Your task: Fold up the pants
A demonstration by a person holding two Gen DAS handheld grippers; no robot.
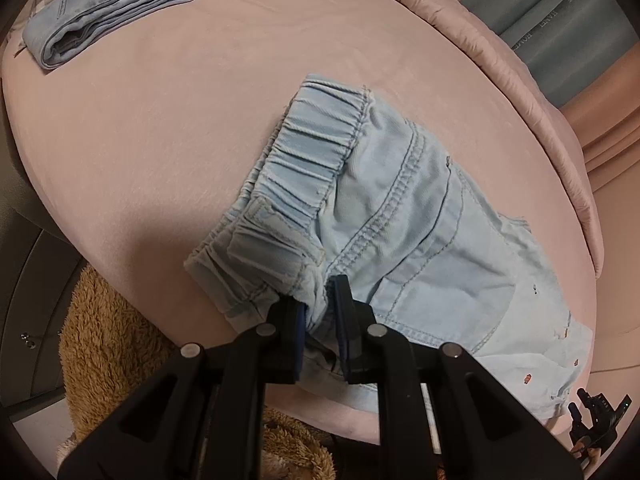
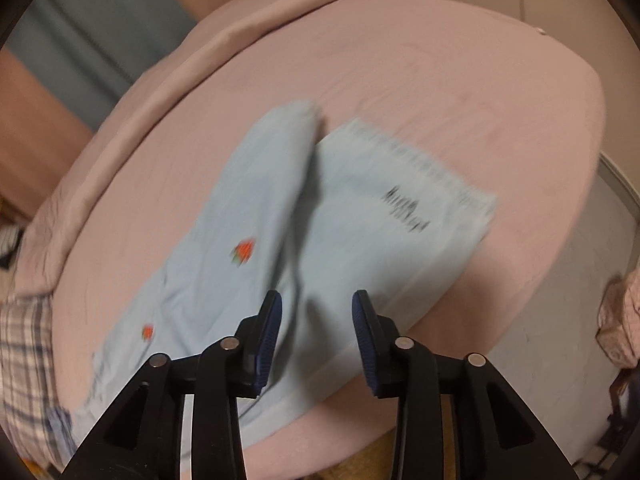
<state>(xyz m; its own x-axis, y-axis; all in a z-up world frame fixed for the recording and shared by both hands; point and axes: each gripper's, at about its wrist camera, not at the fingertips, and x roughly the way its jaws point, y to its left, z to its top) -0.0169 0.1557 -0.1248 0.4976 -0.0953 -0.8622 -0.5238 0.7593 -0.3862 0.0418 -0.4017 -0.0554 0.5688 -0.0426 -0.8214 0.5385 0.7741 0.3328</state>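
Light blue denim pants [image 1: 400,208] lie on a pink bed [image 1: 168,120], with the elastic waistband toward the upper left. My left gripper [image 1: 320,304] is shut on the waistband corner at the near edge of the bed. In the right wrist view the same pants [image 2: 248,216] lie with both legs spread out, with small orange marks and frayed hems. My right gripper [image 2: 316,320] is open and empty, just above the near leg. The right gripper also shows in the left wrist view [image 1: 596,412] at the lower right.
A folded pair of blue jeans [image 1: 108,12] lies at the far left of the bed. A brown fluffy blanket [image 1: 104,344] hangs below the bed edge. A plaid cloth [image 2: 24,364] lies at the left. A pink duvet ridge [image 2: 168,68] runs along the far side.
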